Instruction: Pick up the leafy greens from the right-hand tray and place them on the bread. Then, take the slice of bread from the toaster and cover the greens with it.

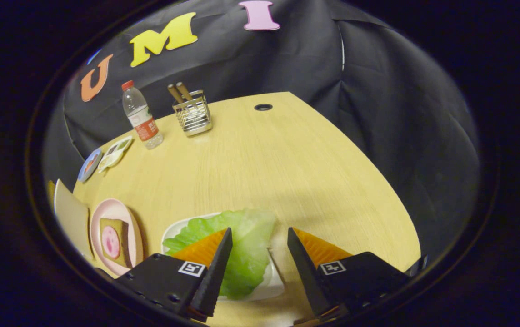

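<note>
Plainly, the leafy greens [242,245] lie on a white tray [171,231], partly between the spread fingers of the hand-held gripper [259,236], which pinch nothing. They look light, floppy and easily torn, so a gentle pinch on the near ruffled edge seems best. The wooden tabletop [264,168] is smooth; a pink plate [112,211] with bread [112,240] sits just beside the tray.
</note>
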`<action>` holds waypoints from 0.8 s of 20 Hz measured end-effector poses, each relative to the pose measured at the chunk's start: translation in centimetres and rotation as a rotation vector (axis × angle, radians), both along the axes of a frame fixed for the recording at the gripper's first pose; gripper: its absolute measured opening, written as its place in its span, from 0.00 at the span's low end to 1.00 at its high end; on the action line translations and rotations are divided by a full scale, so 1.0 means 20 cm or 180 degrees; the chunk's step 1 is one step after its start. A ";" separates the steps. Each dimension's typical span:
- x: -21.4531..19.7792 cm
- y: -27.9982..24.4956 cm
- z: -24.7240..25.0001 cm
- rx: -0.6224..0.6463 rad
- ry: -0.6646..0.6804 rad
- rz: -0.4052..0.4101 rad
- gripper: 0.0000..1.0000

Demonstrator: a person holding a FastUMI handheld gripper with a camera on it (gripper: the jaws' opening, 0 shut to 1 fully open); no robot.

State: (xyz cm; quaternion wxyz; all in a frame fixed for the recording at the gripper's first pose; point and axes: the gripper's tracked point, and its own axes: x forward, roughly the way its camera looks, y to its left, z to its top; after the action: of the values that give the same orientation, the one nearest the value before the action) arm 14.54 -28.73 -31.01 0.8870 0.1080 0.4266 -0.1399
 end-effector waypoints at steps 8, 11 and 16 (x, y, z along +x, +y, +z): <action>-0.01 0.02 0.01 -0.0185 0.0141 0.0036 0.23; -0.01 0.02 0.06 -0.0273 0.0009 0.0045 0.01; -0.04 0.05 0.25 -0.0516 -0.0241 0.0054 0.00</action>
State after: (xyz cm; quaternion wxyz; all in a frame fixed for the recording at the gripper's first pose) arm 13.71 -27.74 -25.98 0.9095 0.0375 0.3809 -0.1624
